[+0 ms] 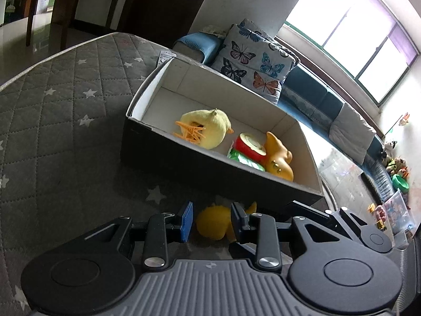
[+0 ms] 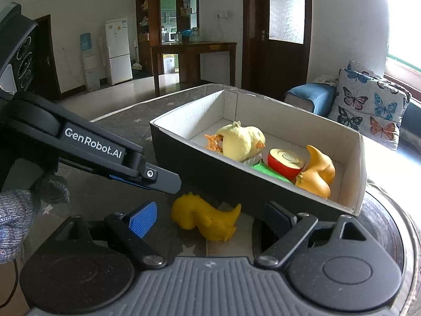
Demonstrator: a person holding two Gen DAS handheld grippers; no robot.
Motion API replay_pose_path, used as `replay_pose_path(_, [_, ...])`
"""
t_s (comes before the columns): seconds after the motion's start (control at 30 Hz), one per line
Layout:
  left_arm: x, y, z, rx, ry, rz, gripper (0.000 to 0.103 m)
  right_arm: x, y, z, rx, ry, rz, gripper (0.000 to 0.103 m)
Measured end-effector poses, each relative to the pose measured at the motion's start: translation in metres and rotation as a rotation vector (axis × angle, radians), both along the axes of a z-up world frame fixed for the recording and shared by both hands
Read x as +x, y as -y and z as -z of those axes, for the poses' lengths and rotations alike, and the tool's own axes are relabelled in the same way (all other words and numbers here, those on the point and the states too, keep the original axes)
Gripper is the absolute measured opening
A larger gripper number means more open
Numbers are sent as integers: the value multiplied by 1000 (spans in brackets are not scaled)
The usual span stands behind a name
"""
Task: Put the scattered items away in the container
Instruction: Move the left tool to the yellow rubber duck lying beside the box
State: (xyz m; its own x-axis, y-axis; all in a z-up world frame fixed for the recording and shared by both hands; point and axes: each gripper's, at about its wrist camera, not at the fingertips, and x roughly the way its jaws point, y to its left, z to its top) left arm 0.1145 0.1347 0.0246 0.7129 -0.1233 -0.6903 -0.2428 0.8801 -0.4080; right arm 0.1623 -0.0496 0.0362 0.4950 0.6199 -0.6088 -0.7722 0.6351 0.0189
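Observation:
A yellow rubber toy [image 1: 211, 223] [image 2: 205, 218] lies on the grey star-patterned mat, just in front of a dark box with a white inside [image 1: 168, 89] [image 2: 189, 115]. My left gripper [image 1: 211, 220] is open, its blue-padded fingers [image 1: 186, 221] on either side of the toy without closing on it. My right gripper [image 2: 208, 223] is open and empty, with the toy lying between its fingers too. The left gripper's body [image 2: 92, 147] reaches in from the left in the right wrist view. The box holds a yellow plush chick [image 1: 208, 127], a red-and-green toy [image 1: 250, 150] and an orange rubber toy [image 1: 279, 158].
The box sits on the grey mat [image 1: 65, 118]. A butterfly cushion [image 1: 257, 60] and a blue sofa [image 1: 315, 94] lie behind the box. A wooden table [image 2: 194, 52] and a fridge [image 2: 118, 50] stand far back. Toys [image 1: 394, 173] crowd the right edge.

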Motion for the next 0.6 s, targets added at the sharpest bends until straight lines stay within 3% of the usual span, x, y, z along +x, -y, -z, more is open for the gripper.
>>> replay_pose_path(0.6, [-3, -10, 21, -44, -25, -15, 35, -1, -2, 23, -1, -40, 23, 91])
